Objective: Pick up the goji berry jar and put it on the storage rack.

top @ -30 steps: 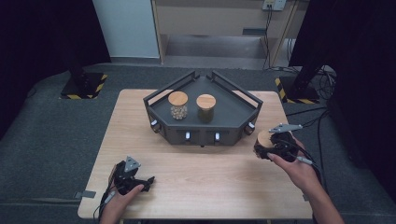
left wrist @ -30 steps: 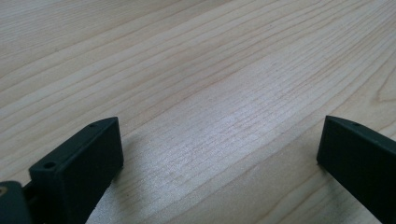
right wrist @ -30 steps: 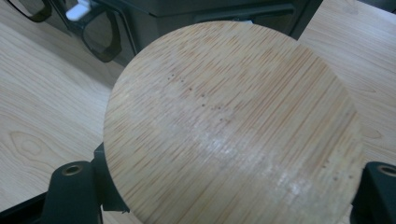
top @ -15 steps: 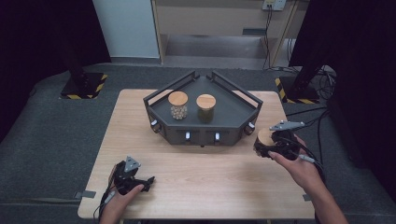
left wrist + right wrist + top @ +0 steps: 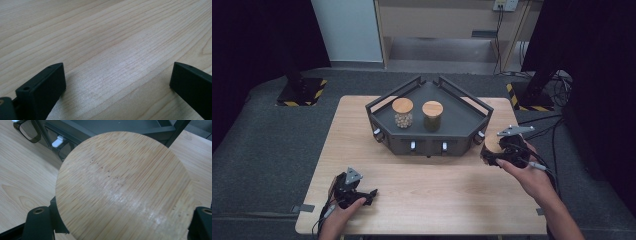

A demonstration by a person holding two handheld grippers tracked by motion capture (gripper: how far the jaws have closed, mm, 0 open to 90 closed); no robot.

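Two lidded jars [image 5: 403, 113] upright in dark rack [image 5: 462, 122] on table [image 5: 437, 195].

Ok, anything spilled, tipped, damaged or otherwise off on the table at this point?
Nothing stands out. Two bamboo-lidded jars stand upright on the dark tray. The right gripper holds a third lidded jar beside the tray's right corner. The left gripper rests open on bare wood. No spill or damage shows.
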